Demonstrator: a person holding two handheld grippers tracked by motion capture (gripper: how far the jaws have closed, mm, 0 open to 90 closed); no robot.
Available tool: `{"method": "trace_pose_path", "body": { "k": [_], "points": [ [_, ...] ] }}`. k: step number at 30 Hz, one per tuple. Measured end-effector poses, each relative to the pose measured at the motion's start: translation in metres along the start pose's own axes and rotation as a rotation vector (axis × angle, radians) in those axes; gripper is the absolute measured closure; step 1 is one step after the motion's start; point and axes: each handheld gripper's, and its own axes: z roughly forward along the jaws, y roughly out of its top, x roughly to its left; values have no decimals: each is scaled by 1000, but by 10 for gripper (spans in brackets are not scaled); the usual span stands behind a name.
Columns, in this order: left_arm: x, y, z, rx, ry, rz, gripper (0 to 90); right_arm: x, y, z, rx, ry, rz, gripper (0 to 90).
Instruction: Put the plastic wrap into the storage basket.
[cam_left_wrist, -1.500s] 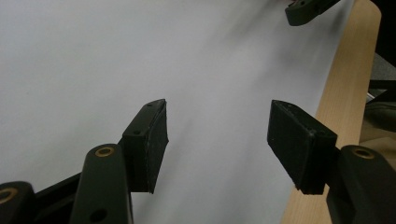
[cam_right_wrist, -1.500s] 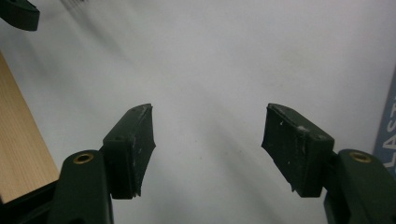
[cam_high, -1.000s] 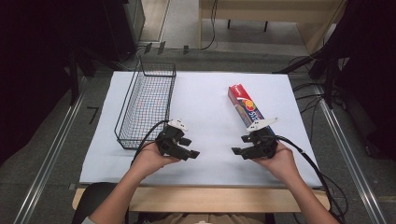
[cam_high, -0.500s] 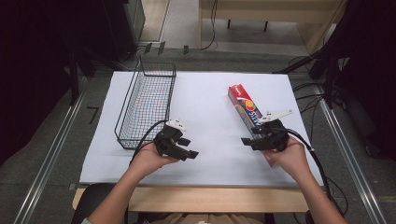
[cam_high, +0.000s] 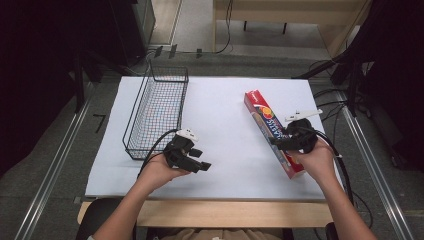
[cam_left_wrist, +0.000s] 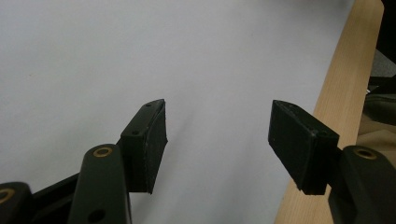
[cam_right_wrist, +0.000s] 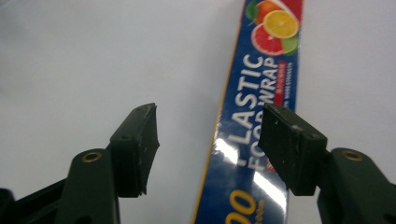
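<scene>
High view: plastic food wrap box (cam_high: 272, 131), long and narrow, lies flat on the white table sheet (cam_high: 225, 110), right of centre, its red end pointing away from the person. Right gripper (cam_high: 278, 143) hovers over the near half of the box, held in the person's right hand (cam_high: 312, 157); whether it touches the box cannot be told from here. Left gripper (cam_high: 199, 159) sits in the left hand (cam_high: 160, 172) near the front edge of the sheet, well apart from the box. Black wire basket (cam_high: 157, 111) stands on the sheet's left part, just beyond the left gripper.

Left gripper view: jaws apart, nothing between them. White sheet below; the wooden table edge (cam_left_wrist: 338, 93) runs along the right side.

Right gripper view: jaws apart and have just been opening. The box (cam_right_wrist: 261, 116) lies under them, its left long edge running through the gap and its printed blue face passing beneath the right jaw. Pads do not press on it
</scene>
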Motion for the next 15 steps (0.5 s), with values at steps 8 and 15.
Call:
{"method": "trace_pose_path", "body": {
  "k": [8,15],
  "points": [
    [-4,1,1,1,0,14,376,-18,14,19,30,-36,80,268],
    [-3,1,1,-2,-2,11,375,-23,11,35,54,-54,79,254]
  ]
}}
